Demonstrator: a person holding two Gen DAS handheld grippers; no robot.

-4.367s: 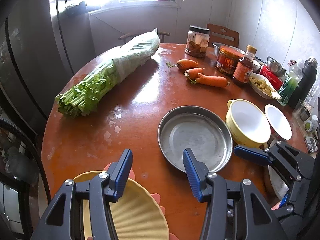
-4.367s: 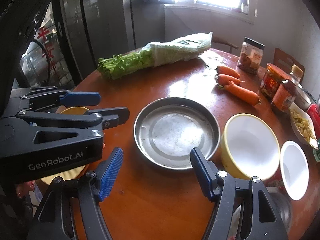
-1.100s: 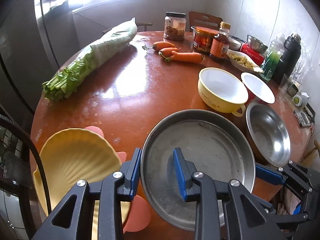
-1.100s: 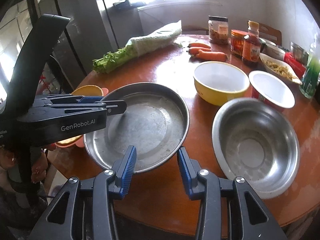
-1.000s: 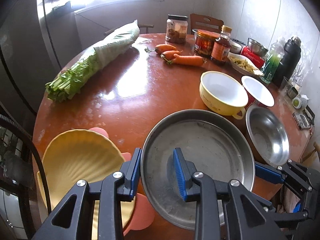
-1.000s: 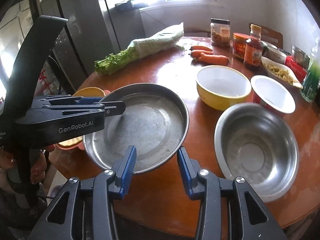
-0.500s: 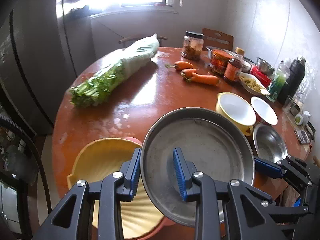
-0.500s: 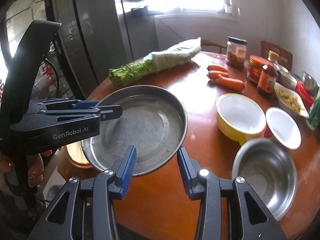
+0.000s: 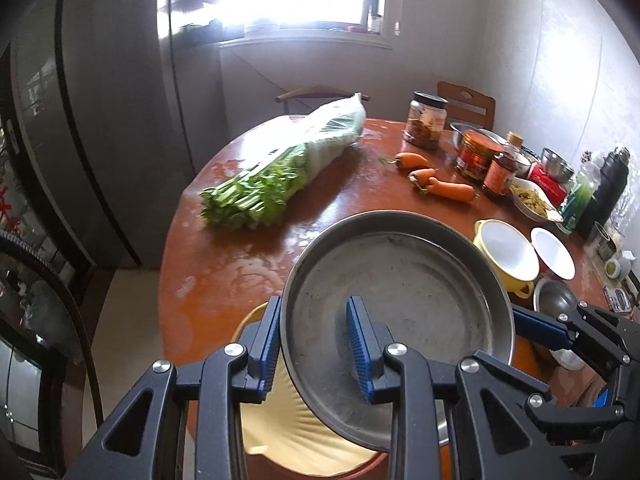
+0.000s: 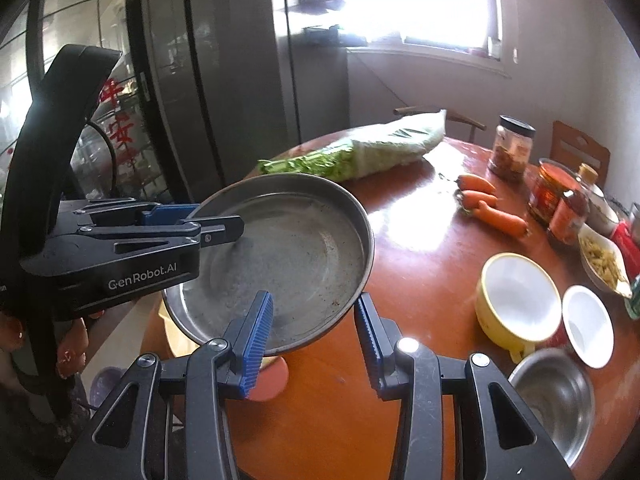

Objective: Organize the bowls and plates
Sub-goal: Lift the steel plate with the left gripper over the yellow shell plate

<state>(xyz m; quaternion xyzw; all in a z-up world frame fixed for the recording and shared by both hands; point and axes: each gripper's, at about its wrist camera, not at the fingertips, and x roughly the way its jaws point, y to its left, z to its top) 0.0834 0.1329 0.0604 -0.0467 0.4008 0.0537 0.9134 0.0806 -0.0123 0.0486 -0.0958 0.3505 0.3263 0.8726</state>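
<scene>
A: How will the pan [image 9: 400, 280] handle?

B: Stiff metal, light I'd guess, but slick and wide, so it could tip. Best held by the rim at 2 spots. The left gripper [image 9: 312, 344] jaws are nearly closed on the near rim; the right gripper [image 10: 314, 334] jaws pinch the rim too. It hangs tilted between both, above the yellow plate [image 9: 288, 432] at the counter [image 9: 224, 276] edge.

A: The containers?

B: Pan empty. Beyond the jaws, the yellow bowl [image 10: 520, 300], white bowl [image 10: 588, 326] and steel bowl [image 10: 556, 400] look empty.
</scene>
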